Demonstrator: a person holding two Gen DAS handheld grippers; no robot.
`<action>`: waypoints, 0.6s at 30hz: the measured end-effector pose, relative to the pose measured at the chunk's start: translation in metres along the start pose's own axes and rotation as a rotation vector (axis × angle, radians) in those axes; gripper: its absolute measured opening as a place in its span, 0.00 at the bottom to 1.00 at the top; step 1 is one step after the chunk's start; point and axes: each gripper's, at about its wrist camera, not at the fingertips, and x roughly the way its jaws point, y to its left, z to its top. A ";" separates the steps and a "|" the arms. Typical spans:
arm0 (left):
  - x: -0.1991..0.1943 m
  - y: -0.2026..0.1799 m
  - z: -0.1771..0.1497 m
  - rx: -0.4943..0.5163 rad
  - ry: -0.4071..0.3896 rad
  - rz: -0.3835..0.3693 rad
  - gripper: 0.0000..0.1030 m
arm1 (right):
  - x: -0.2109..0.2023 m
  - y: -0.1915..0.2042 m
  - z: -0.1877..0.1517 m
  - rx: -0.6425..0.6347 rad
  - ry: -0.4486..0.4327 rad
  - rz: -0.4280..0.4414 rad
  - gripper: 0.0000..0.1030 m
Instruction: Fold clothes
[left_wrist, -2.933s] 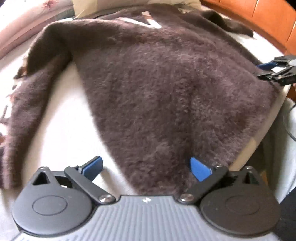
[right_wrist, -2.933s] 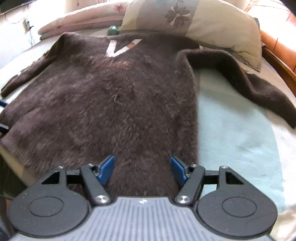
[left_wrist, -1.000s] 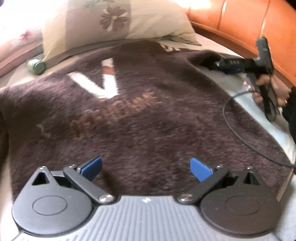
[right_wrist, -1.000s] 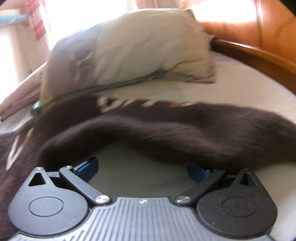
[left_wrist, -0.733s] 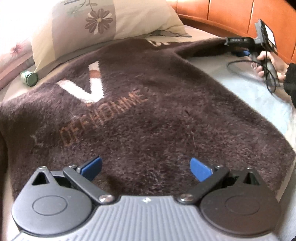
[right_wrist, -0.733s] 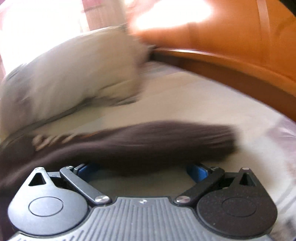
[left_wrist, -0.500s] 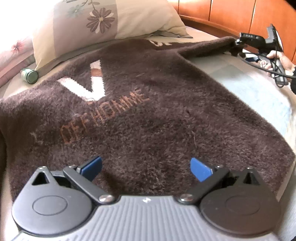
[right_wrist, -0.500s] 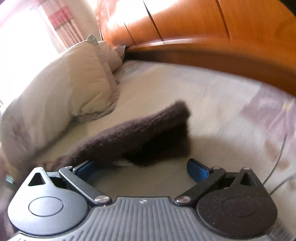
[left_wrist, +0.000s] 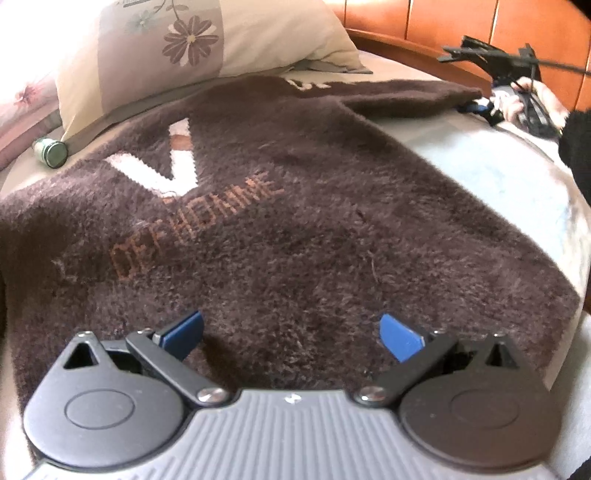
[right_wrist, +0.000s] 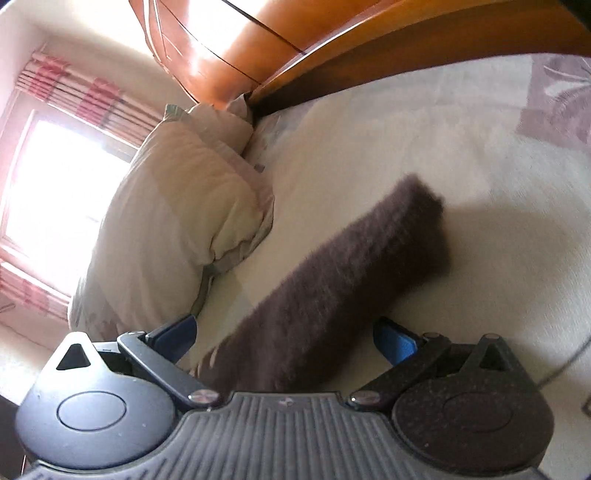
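A fuzzy dark brown sweater (left_wrist: 280, 206) with a white V and orange lettering lies flat on the bed. My left gripper (left_wrist: 291, 334) hovers open over its lower hem, nothing between the blue pads. The sweater's right sleeve (right_wrist: 332, 288) stretches out across the pale sheet and passes between the spread fingers of my right gripper (right_wrist: 284, 334), which is open around it. In the left wrist view the right gripper (left_wrist: 491, 59) shows at the far end of that sleeve (left_wrist: 406, 96), held by a hand (left_wrist: 532, 99).
A floral pillow (left_wrist: 192, 48) lies beyond the collar, and a small green bottle (left_wrist: 50, 152) rests beside it. The orange wooden headboard (right_wrist: 332, 48) curves behind the bed. A cream pillow (right_wrist: 166, 221) and a curtained window (right_wrist: 48, 192) sit to the left in the right wrist view.
My right gripper has travelled along the sleeve to near its cuff and rolled sideways. The left gripper moved from the hem corner to the middle of the hem, staying open.
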 end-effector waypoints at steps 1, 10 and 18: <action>0.000 0.000 -0.001 0.003 0.001 0.007 0.98 | 0.000 0.002 0.002 -0.011 0.002 -0.009 1.00; 0.006 -0.002 -0.001 -0.008 0.004 -0.007 0.98 | -0.009 -0.024 -0.005 0.142 -0.033 0.177 1.00; 0.005 -0.006 -0.004 -0.011 0.006 -0.006 0.98 | 0.008 -0.061 -0.024 0.282 -0.177 0.141 0.11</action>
